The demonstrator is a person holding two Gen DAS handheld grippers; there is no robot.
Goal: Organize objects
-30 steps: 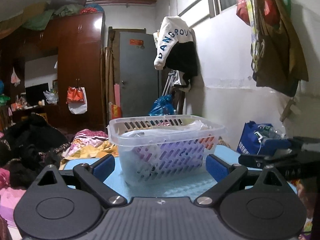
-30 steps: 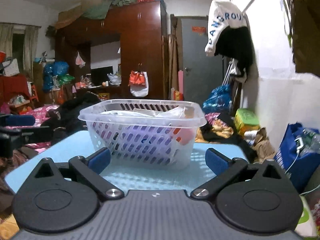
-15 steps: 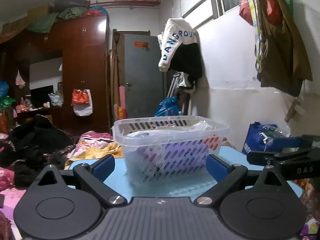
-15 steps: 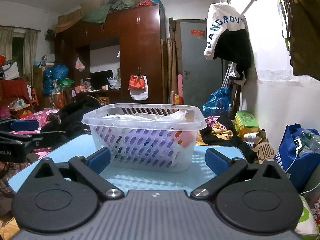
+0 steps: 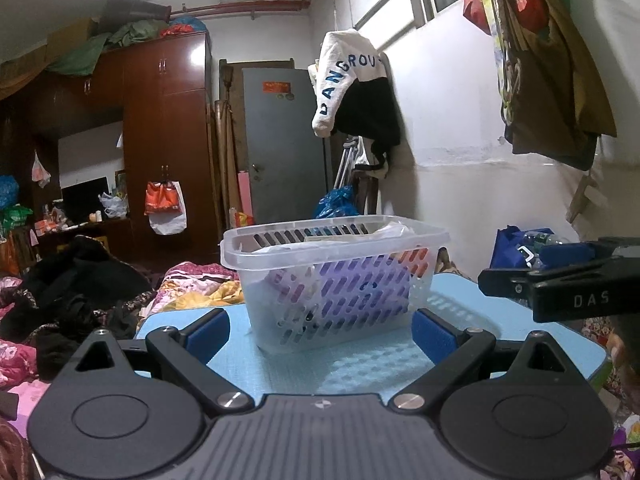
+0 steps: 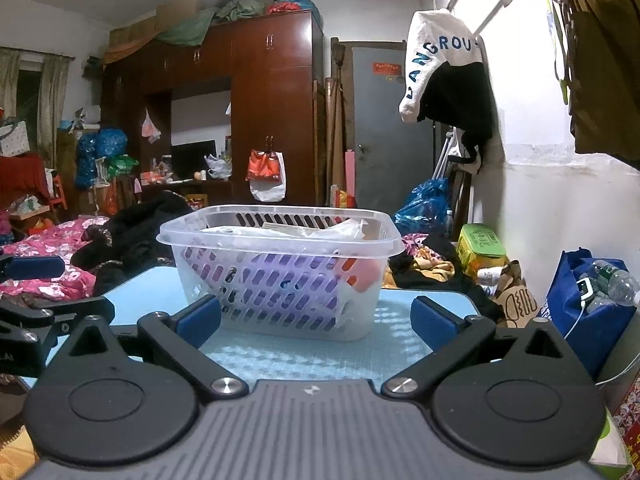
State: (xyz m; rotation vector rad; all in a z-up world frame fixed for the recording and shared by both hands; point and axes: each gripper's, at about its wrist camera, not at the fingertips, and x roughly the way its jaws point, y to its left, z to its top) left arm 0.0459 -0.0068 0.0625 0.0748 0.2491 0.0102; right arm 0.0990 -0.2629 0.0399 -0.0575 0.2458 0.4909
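1. The clear slotted basket [image 5: 334, 276] stands on the pale blue worktop [image 5: 360, 364], straight ahead of both tongs and just beyond their tips, touched by neither.
2. It holds purple and orange items under crumpled clear plastic.
3. The left tongs [image 5: 320, 330] are spread wide and empty.
4. The right tongs [image 6: 316, 318] are likewise wide and empty.
5. Each pair shows at the other's outer edge.

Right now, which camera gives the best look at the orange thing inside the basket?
The right wrist view: the orange thing shows through the basket wall at its right end. In the left wrist view only a sliver of orange peeks through the slots under the rim.
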